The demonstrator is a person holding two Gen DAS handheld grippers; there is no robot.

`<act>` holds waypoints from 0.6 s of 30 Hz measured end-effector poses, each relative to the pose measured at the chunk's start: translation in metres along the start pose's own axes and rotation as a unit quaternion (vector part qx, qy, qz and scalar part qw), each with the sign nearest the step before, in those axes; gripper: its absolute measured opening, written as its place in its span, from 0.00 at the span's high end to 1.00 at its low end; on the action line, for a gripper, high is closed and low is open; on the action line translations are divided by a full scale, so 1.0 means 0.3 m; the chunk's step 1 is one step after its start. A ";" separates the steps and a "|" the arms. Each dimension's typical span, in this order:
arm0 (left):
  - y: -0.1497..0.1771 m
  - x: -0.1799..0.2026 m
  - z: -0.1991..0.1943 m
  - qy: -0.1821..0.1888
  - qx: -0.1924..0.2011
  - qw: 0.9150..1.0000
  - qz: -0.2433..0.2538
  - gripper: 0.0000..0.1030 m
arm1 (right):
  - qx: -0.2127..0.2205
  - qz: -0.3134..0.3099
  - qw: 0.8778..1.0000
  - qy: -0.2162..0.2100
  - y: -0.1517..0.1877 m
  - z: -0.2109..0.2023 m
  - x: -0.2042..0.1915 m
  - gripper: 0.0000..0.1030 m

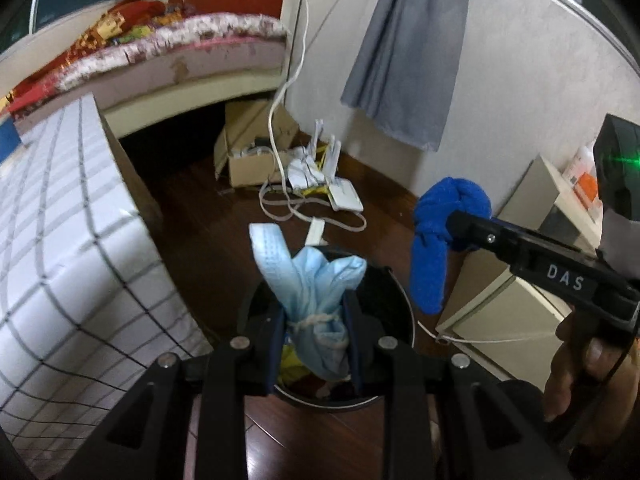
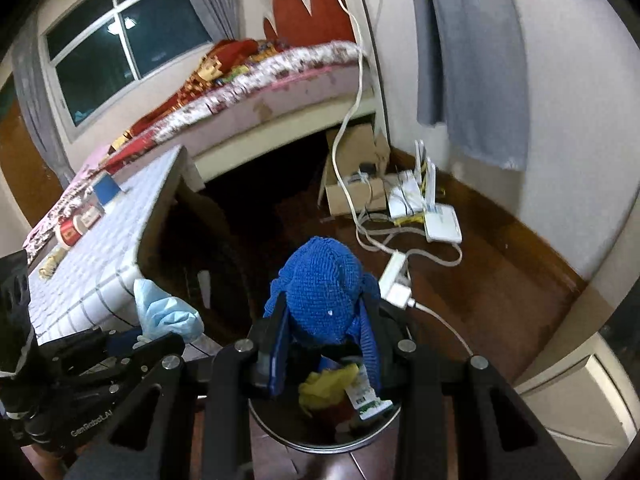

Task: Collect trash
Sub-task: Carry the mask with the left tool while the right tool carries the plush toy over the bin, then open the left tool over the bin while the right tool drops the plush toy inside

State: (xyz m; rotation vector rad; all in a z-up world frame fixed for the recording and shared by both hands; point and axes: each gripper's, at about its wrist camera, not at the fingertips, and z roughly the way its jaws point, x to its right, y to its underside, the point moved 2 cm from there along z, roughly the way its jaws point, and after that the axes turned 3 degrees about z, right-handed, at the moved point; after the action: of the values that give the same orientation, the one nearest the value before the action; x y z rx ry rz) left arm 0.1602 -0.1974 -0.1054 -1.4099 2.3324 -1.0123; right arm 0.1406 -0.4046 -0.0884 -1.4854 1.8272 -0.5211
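My left gripper (image 1: 316,320) is shut on a crumpled light-blue face mask (image 1: 308,280) and holds it right over the round black trash bin (image 1: 402,308) on the floor. My right gripper (image 2: 326,344) is shut on a knotted blue knit cloth (image 2: 320,284) and holds it above the same bin (image 2: 320,440), which has yellow and other trash (image 2: 324,392) inside. The right gripper and blue cloth (image 1: 436,224) show at the right of the left wrist view. The left gripper with the mask (image 2: 164,312) shows at the left of the right wrist view.
A table with a checked white cloth (image 1: 60,240) stands to the left, carrying a cup and small items (image 2: 72,232). A bed (image 2: 260,80) lies behind. A cardboard box (image 1: 252,148), routers (image 2: 424,204), a power strip and cables lie on the wooden floor. Beige cabinets (image 1: 500,312) stand at right.
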 end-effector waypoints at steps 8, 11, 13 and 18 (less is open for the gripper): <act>0.031 -0.001 0.130 0.004 -0.043 0.999 -0.010 0.72 | -0.054 0.002 0.999 -0.003 0.045 0.163 0.063 0.67; 0.041 -0.006 0.167 0.009 -0.055 0.998 -0.015 0.72 | -0.069 0.004 0.998 -0.012 0.054 0.214 0.071 0.66; 0.043 -0.014 0.199 0.027 -0.061 0.997 -0.028 0.68 | -0.094 0.012 0.995 -0.024 0.055 0.273 0.086 0.61; 0.076 -0.024 0.242 -0.003 -0.074 0.996 -0.040 0.02 | -0.114 0.071 0.991 0.013 0.068 0.374 0.199 0.01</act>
State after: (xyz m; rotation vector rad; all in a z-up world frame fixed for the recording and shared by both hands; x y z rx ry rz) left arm 0.1859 -0.2164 -0.1749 -1.5689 2.4081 -0.8699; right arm 0.2047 -0.4425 -0.1933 -1.4862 2.0503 -0.2699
